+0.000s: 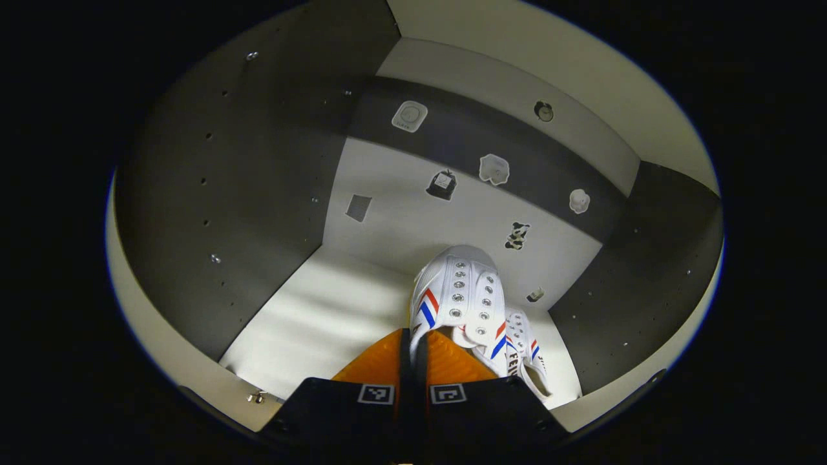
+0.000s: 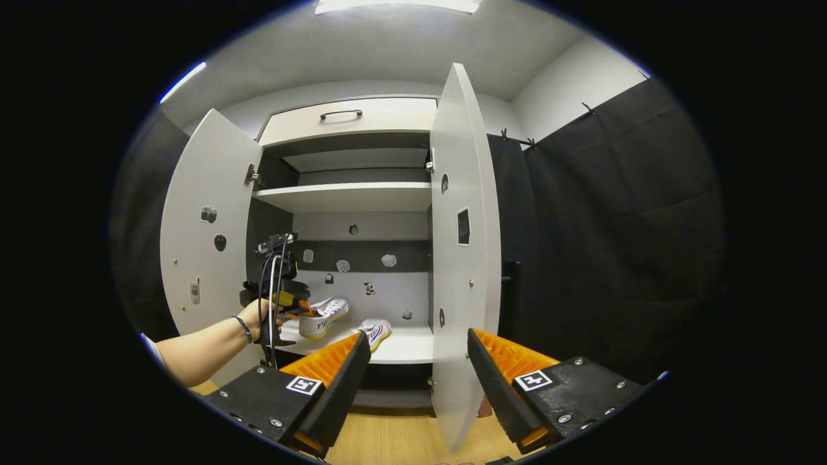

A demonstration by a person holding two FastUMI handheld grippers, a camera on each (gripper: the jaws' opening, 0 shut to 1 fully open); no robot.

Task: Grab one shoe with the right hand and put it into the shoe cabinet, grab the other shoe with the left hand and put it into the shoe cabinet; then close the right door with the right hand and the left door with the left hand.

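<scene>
We saw the left gripper (image 1: 413,361) clamped on the heel of one white shoe (image 1: 459,294) over the shoe cabinet's bottom shelf (image 1: 323,316), half hiding the second shoe (image 1: 523,352) lying just beside it. The right gripper (image 2: 417,368) hung released outside, the right door's (image 2: 462,258) edge between its fingers, both doors wide open

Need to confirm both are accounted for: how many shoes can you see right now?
2. One shoe is held in the left gripper over the cabinet shelf; the other shoe lies on that shelf, to its right.
</scene>
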